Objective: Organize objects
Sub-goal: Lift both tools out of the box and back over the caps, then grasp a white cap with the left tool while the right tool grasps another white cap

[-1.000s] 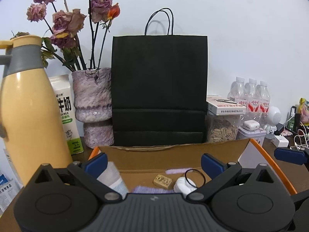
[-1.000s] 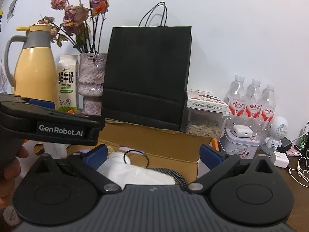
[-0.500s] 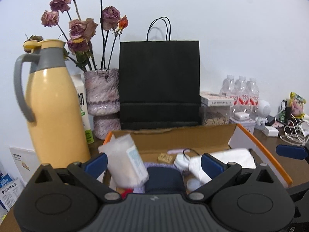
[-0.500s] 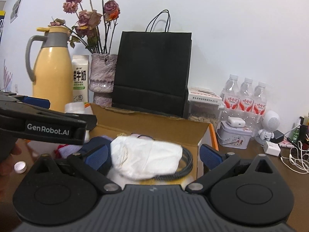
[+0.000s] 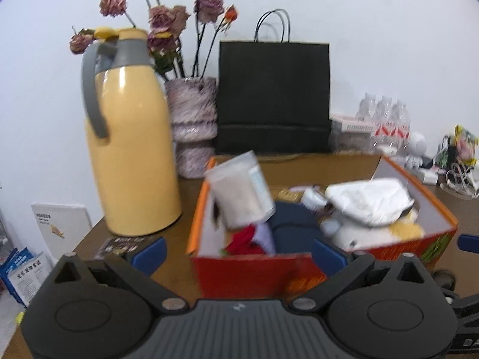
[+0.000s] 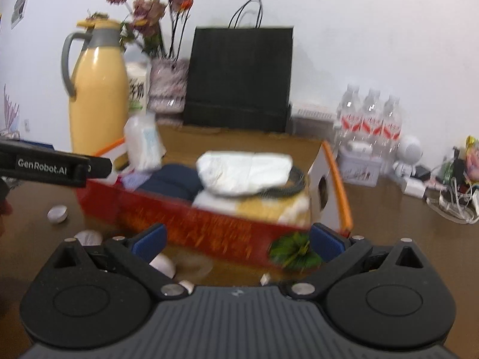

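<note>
Left wrist view: left tongs [image 5: 238,246] spread wide, empty, at near wall of red-orange cardboard box [image 5: 254,269]. Box crammed: tilted clear plastic jar [image 5: 239,193], crumpled white bag [image 5: 369,202], likely gathered for tidying.

Right wrist view: right tongs [image 6: 238,239] released, empty. Small round white caps [image 6: 57,214] loose on brown surface [image 6: 404,239], probably next to collect.
</note>
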{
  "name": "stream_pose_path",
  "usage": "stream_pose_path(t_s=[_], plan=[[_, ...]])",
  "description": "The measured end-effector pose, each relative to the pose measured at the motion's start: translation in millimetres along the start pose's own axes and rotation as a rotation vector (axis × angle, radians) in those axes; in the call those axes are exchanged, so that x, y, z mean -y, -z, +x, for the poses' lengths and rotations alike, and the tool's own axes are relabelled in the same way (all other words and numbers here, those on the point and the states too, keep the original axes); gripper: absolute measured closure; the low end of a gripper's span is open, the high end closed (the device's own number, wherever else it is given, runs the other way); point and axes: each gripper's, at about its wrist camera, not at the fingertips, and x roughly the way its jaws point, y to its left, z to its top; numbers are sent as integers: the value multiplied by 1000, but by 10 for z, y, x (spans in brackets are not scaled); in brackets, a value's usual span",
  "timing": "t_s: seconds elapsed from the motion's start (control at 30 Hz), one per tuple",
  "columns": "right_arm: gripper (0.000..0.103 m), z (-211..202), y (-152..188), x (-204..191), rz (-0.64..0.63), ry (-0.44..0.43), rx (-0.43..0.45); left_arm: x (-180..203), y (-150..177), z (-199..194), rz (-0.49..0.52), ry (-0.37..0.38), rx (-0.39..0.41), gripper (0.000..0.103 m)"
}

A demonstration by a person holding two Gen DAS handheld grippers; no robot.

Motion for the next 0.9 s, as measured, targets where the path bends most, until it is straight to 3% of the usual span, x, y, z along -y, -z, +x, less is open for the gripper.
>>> stream_pose_path(t_s=[0.2,0.43,0.63,0.9], plan=[[0,-11,156,-198,-32,16,-83,-388,186,63,-25,-20,-114,0],[0,114,193,-154,16,54,-203,-686,415,291,-25,-17,-315,0],[0,221,240,-24,120,23,-266,-737,453,327,-34,-8,-322,0],[0,247,225,-53,125,40,-270,-751,432,399,-45,-15,-296,0]])
